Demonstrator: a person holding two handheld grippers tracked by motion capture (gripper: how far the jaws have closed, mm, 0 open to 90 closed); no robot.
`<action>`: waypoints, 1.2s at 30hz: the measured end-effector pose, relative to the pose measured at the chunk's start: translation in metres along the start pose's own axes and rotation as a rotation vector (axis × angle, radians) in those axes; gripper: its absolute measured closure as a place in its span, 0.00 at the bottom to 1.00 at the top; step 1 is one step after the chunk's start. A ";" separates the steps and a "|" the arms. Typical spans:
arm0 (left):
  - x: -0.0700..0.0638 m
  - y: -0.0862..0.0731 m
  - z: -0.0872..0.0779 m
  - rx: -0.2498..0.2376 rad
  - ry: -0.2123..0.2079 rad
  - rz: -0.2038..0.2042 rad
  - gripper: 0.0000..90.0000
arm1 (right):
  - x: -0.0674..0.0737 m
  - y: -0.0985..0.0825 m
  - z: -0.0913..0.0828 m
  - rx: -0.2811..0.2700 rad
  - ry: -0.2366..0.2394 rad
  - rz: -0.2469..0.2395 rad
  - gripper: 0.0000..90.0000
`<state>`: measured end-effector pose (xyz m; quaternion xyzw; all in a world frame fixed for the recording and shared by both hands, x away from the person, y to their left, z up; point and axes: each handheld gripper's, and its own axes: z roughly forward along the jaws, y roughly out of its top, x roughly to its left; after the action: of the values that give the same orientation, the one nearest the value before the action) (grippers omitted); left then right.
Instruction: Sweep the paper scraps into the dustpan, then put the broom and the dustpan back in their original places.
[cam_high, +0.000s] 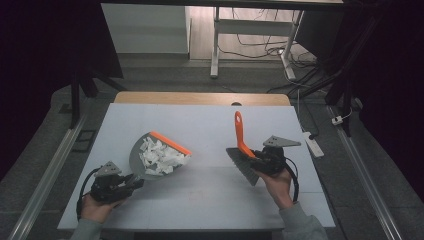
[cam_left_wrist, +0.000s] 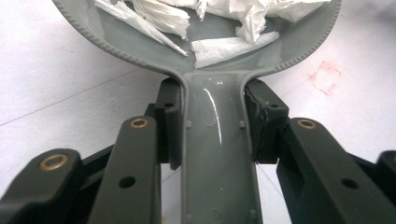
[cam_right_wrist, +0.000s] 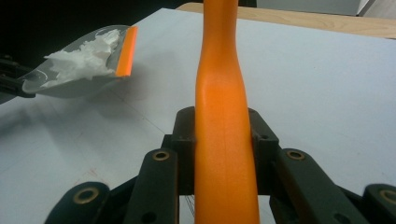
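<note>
- Left tongs: clenched on the grey handle of the dustpan; in the left gripper view both pads press the handle's sides, nothing slack.
- Right tongs: clenched on the orange handle of the brush; right gripper view has the handle wedged tight between the jaws and running up and away.
- I read both grips as firm, neither tool loose.
- Dustpan: sits at the left of the bench, orange lip pointing toward the middle, pan looks slightly lifted at the front in the right gripper view, can't be sure.
- Paper scraps: white crumpled bits piled inside the pan, none that I can spot left on the bench surface.
- Brush: right of centre, bristles down near the bench, handle tilted up; well apart from the pan.
- Progress, my call: sweeping looks done, scraps are collected.
- Left to do, I guess: carry the pan off or empty it, park the brush. No bin in sight.
</note>
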<state>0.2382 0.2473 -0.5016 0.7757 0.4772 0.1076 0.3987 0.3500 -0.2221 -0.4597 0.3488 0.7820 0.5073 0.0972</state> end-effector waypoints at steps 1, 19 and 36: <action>0.000 0.000 0.000 -0.004 0.005 -0.005 0.69 | -0.001 0.000 -0.002 0.000 0.001 -0.001 0.78; -0.004 0.004 0.003 -0.038 0.101 -0.100 0.69 | -0.012 -0.008 -0.020 0.024 0.000 0.040 0.78; -0.011 0.013 0.017 -0.039 0.140 -0.137 0.69 | -0.022 -0.019 -0.019 0.094 0.008 0.098 0.78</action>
<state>0.2503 0.2261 -0.5008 0.7240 0.5536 0.1435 0.3856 0.3478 -0.2545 -0.4718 0.3889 0.7872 0.4756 0.0527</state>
